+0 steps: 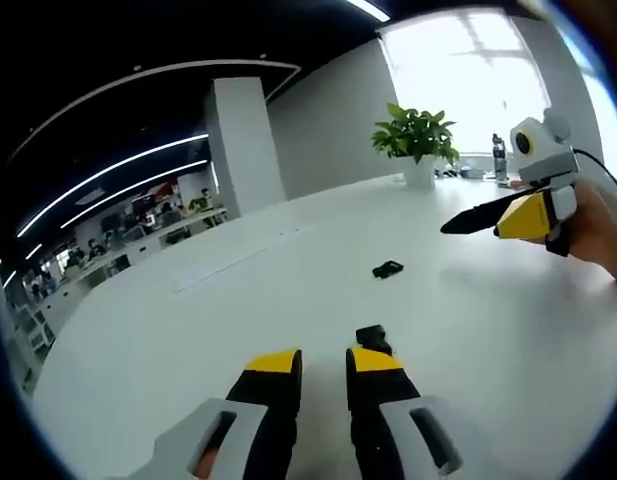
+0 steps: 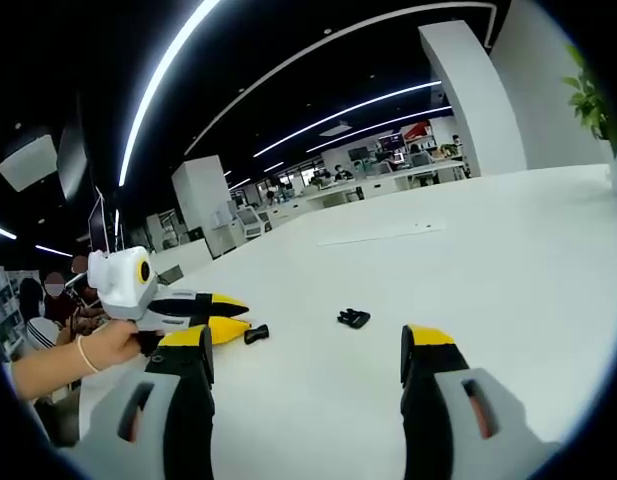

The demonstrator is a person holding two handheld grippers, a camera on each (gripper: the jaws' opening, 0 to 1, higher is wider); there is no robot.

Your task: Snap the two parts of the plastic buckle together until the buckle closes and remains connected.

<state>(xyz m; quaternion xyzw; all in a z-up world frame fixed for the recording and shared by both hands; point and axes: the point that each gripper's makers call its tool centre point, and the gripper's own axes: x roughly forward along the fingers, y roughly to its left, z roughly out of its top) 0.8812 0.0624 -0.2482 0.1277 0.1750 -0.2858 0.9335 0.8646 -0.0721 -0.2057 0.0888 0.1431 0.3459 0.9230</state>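
- L view, left to right: desks w/ people far off at the left edge, a white pillar (image 1: 238,140) behind the table (image 1: 288,300), then a potted plant (image 1: 418,140) at the table's far side by the bright window.
- My L gripper (image 1: 323,362) sits low at centre, jaws a narrow gap apart. One buckle half (image 1: 374,338) shows just past the tip of its right jaw, touching or nearly so. Can't tell if it's pinched or just lying in front, so grip state unknown from here.
- Other buckle half (image 1: 387,268) lies loose on the table further out, well apart from the first one.
- R gripper (image 1: 468,222) comes in from the right, held above the table, tips together as far as I see; a hand behind it.
- R view, left to right: a hand (image 2: 98,350) holds the L gripper (image 2: 246,318), yellow jaws pointing right, a black buckle half (image 2: 256,333) right at its tips.
- Second half (image 2: 353,318) lies on the table beside it, between my R jaws in the pic but out ahead of them.
- R gripper (image 2: 308,345) here is spread wide, released, holding nothing.
- Pillar and plant leaves at far right.
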